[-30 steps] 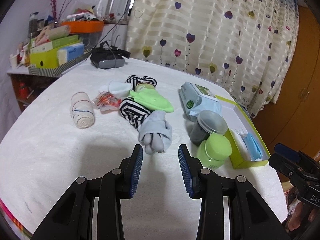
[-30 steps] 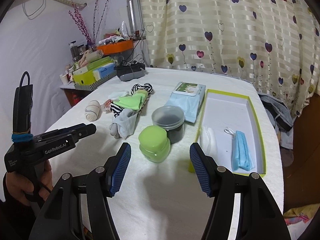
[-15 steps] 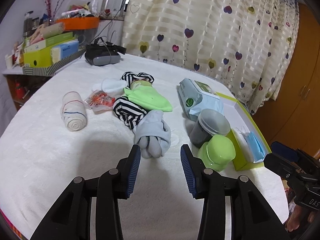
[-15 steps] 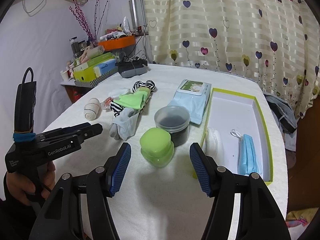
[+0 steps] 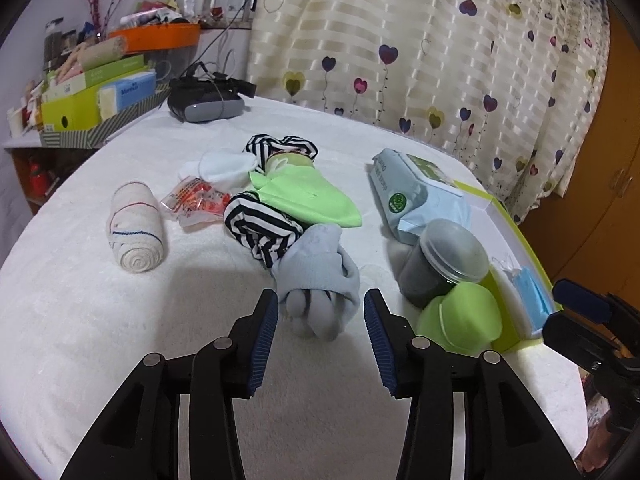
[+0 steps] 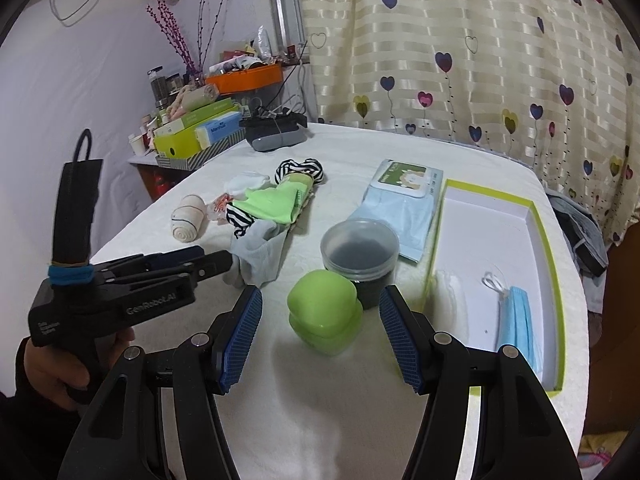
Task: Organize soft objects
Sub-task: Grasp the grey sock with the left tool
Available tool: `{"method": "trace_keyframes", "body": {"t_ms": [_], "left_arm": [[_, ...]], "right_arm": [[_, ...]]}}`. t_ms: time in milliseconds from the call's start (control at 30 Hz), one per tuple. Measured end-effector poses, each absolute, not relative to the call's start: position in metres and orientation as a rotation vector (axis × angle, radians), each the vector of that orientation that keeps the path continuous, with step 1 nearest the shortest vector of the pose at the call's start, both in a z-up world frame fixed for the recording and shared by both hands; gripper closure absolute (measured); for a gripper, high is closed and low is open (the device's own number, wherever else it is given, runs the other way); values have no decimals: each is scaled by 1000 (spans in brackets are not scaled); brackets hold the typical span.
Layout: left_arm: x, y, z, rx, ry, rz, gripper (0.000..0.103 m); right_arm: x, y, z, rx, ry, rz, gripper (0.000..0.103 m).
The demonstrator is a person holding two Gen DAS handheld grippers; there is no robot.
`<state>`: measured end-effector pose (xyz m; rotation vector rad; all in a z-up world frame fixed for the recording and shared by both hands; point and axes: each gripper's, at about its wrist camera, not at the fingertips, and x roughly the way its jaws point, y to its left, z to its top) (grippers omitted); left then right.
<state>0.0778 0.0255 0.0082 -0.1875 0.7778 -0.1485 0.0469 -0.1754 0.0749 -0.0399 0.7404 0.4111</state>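
"GenRobot.AI" marks the left gripper (image 6: 208, 266), jaws apart around the grey sock (image 5: 320, 276). The right gripper (image 6: 320, 338) gapes before the green jar (image 6: 324, 312); the wipes pack (image 6: 400, 204) lettering is unreadable.

Your left gripper (image 5: 321, 306) has closed in on the grey sock (image 5: 320, 276), whose near end now sits between the spread fingers.

Left gripper (image 6: 224, 266) body, left of your right claw: "GenRobot.AI".
Blue box (image 6: 218, 128), far ahead-left of it: you can roughly read "Marinelli".
Wipes pack (image 6: 400, 196): print unreadable.
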Motion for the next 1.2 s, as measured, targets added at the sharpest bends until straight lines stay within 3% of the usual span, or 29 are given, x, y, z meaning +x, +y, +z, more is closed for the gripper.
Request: {"method": "trace_keyframes", "body": {"t_ms": [467,567,667,1200], "left_arm": [[106,9,-5,-165,795,-155,60],[106,11,-7,-166,799,-145,78],[102,19,-5,-192,796,-157,85],[51,60,9,-252,750,-154,87]], "right_arm": [[57,-172,71,-41,760,412,41],[58,-172,71,-42,762,412,41],[58,-172,71,-39,759,413,41],[60,-145,79,-70,735,451,41]]}}
